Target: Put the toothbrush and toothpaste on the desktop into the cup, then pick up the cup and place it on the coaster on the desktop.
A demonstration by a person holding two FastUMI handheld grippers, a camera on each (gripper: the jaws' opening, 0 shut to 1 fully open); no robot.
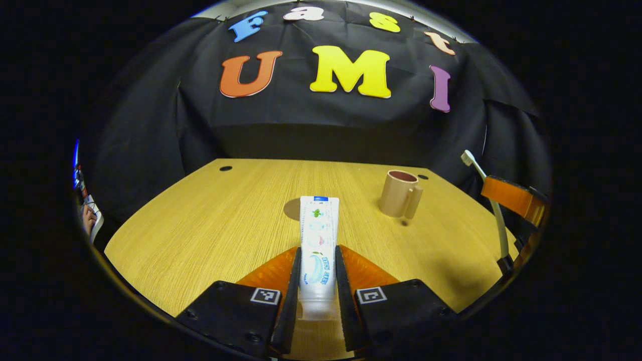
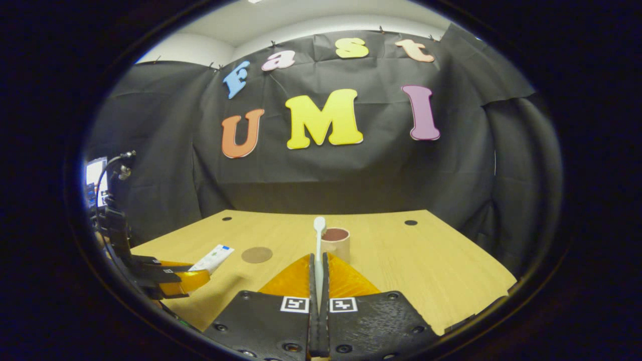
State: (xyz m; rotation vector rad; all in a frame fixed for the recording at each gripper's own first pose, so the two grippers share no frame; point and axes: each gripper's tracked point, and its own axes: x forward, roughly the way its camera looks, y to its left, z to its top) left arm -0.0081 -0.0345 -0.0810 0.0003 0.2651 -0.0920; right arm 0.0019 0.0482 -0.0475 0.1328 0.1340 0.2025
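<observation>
Both items lifted off the desk (image 1: 200, 220): left gripper (image 1: 318, 271) clamps the toothpaste (image 1: 318, 240), right gripper (image 2: 319, 271) pinches the toothbrush (image 2: 319, 240). The cup (image 1: 398, 193) stands near the far right edge, beside the coaster (image 2: 257, 254). Best approach: lower each tail-first, centred over the rim.

Wooden desktop (image 1: 210, 225), light grain, dark round holes near the far edge. Resting directly on it: tan cup (image 1: 399, 193) upright, handle facing the camera in the left gripper view, and a flat brown round coaster (image 2: 257, 254), well apart from the cup.
</observation>
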